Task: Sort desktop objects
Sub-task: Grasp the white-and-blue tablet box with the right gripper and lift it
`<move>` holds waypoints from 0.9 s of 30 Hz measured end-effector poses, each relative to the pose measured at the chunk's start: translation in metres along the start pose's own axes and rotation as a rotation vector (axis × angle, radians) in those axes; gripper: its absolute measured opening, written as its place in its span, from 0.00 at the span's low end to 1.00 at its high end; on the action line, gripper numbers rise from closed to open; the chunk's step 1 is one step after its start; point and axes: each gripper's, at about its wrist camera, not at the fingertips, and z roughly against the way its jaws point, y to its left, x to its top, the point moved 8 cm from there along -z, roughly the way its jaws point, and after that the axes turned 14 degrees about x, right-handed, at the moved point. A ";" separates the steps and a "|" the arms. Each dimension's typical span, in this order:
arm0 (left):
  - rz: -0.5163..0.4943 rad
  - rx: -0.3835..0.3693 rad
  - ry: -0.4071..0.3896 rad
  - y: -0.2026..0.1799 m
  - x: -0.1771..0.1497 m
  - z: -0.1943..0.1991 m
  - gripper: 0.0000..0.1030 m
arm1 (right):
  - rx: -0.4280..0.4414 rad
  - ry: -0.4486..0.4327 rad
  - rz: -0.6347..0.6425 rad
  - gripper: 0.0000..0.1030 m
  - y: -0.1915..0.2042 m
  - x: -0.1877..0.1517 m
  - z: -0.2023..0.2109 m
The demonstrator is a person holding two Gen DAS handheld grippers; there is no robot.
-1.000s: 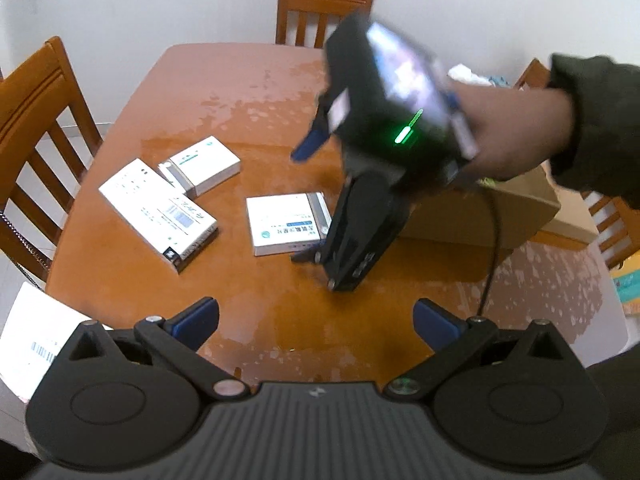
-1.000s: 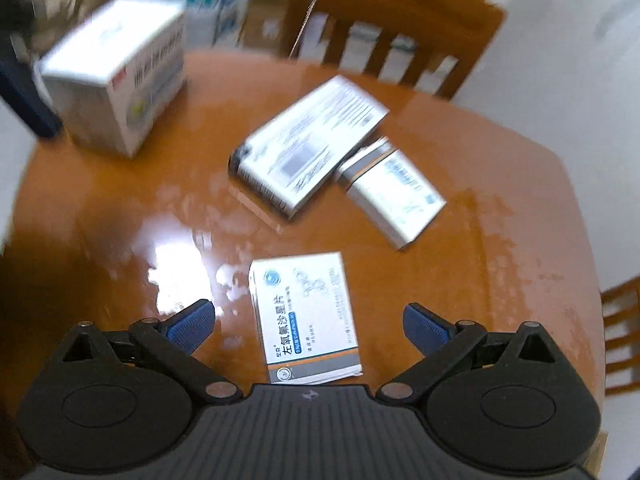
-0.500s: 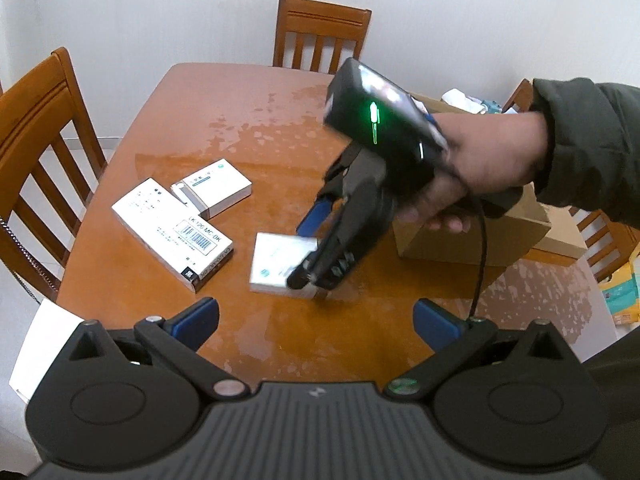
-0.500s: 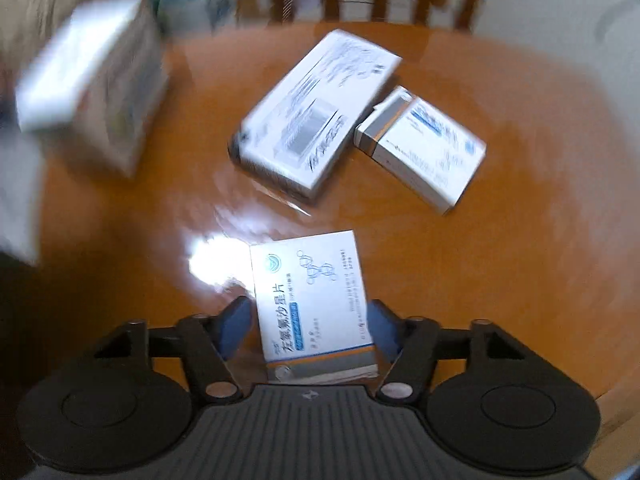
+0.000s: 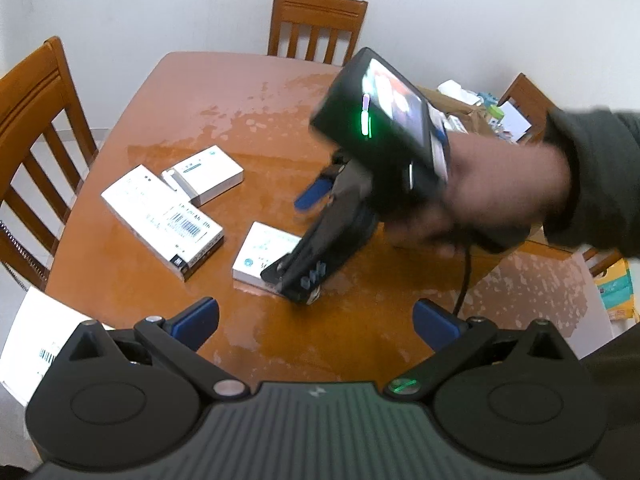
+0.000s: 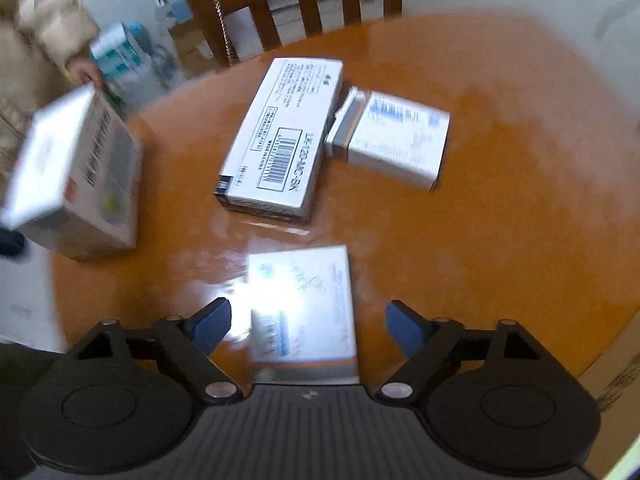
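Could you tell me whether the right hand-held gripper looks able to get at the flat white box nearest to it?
Probably yes: the right hand-held gripper is open, with the flat white box between its fingers and nothing in the way.

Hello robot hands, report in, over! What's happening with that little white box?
Both open: right gripper straddling the small white box, not clamped. Left gripper hovering, empty. Box flat on table. Long barcode box beyond, clear.
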 end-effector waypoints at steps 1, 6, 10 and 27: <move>0.002 0.004 0.003 0.001 -0.001 0.000 1.00 | -0.060 -0.009 0.067 0.88 0.008 -0.004 -0.004; 0.019 0.010 0.021 0.003 -0.005 -0.001 1.00 | -0.157 0.003 0.100 0.89 0.024 -0.018 -0.015; 0.015 0.009 0.026 0.000 -0.005 -0.002 1.00 | -0.097 -0.001 -0.003 0.87 0.011 -0.027 -0.023; -0.058 -0.033 0.067 -0.022 -0.007 -0.042 1.00 | 0.593 -0.244 -0.877 0.65 -0.046 -0.061 0.006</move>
